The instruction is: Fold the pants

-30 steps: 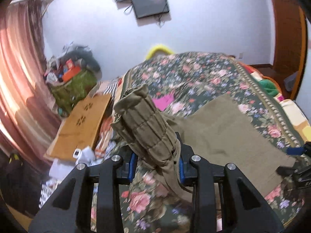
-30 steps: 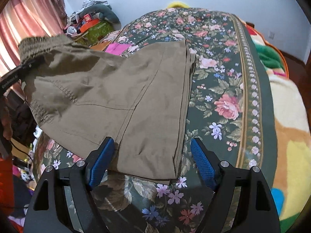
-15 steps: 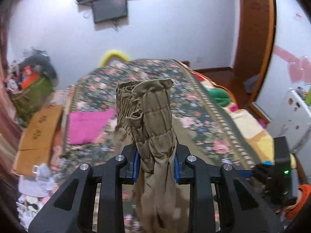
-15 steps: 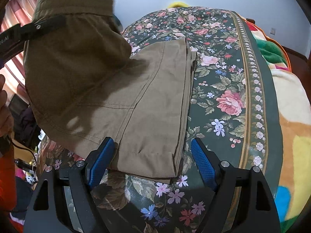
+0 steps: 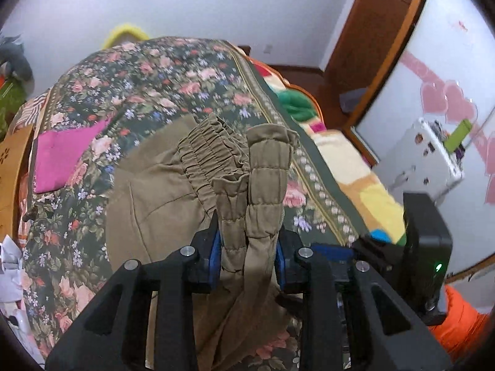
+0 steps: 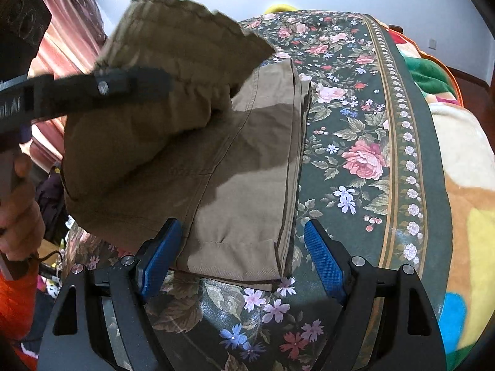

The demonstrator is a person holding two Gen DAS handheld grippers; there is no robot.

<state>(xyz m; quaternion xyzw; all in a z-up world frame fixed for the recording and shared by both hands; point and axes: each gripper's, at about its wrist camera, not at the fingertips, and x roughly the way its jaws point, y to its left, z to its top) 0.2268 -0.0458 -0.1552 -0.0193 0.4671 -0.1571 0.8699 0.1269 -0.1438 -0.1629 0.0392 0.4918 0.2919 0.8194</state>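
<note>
Khaki pants (image 6: 247, 185) — ruched waistband bunched in the left claw (image 5: 247, 253), clamped; right claw (image 6: 238, 256) gapes, empty.

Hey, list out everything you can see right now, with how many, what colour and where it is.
pants: one, khaki, on the bed, waistband lifted
bedspread: one, dark green floral, covering the bed
blanket: one, multicoloured, along the bed's right edge
pink cloth: one, magenta, left part of the bed
curtain: one, pink, left wall
door frame: one, brown wood, far right
left gripper: black, blue fingers, clamped on the waistband
right gripper: black, blue fingers, open astride the hem
hand: one, holding the left gripper
</note>
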